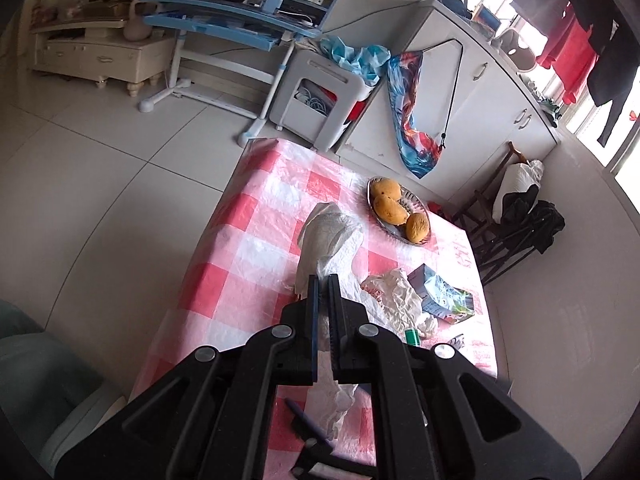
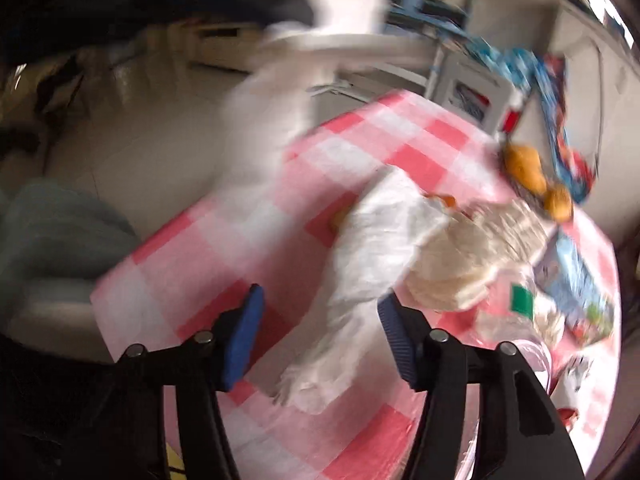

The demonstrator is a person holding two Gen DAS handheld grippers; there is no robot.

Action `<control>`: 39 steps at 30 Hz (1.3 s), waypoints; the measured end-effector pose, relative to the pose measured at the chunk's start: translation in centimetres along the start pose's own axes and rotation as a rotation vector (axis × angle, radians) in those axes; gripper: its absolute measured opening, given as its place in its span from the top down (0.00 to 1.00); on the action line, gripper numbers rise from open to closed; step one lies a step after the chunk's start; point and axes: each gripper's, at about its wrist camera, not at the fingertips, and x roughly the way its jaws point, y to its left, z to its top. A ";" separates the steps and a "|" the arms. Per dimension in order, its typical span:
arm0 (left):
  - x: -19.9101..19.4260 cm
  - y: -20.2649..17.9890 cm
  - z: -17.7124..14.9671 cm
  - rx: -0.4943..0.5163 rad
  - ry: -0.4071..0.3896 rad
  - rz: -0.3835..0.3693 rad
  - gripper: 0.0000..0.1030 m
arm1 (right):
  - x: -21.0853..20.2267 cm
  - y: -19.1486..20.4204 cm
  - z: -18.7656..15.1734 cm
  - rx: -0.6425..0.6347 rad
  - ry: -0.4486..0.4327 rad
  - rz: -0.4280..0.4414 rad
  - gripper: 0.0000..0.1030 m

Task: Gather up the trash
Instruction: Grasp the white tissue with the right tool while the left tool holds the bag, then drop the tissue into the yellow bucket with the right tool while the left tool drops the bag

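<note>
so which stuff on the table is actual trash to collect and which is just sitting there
Trash to collect:
white plastic bag, pinched in the left hand-held gripper
crumpled wrapper
crushed carton

Just lying about:
plate of oranges
checked tablecloth
pen

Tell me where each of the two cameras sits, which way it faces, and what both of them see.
Left wrist: rides the left gripper, angled down along the checked table toward a blue desk; its own jaws are shut on a white plastic bag.
Right wrist: rides the right gripper, angled down over the table, blurred; its blue pads stand open with the bag between them.
Shared: the bag, the fruit bowl, the carton.
</note>
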 end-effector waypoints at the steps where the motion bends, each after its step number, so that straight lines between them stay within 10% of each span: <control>1: -0.1 0.2 0.0 -0.004 -0.002 -0.003 0.95 | 0.0 0.5 -0.1 -0.029 0.000 -0.004 0.44; 7: -0.2 0.3 0.0 -0.006 -0.002 -0.001 0.95 | 1.3 -0.9 -0.6 0.074 0.047 0.101 0.52; 13: -0.2 0.2 0.0 0.000 -0.001 0.001 0.95 | 0.9 -2.9 -1.4 0.179 0.058 0.204 0.93; 27: 0.2 -0.8 -0.7 0.043 0.007 0.022 0.95 | -5.8 -3.1 -3.3 0.118 -0.034 0.584 0.94; 39: -1.8 -0.3 -6.8 0.043 0.093 0.028 0.95 | -9.9 2.4 -9.5 -0.131 0.168 0.859 0.94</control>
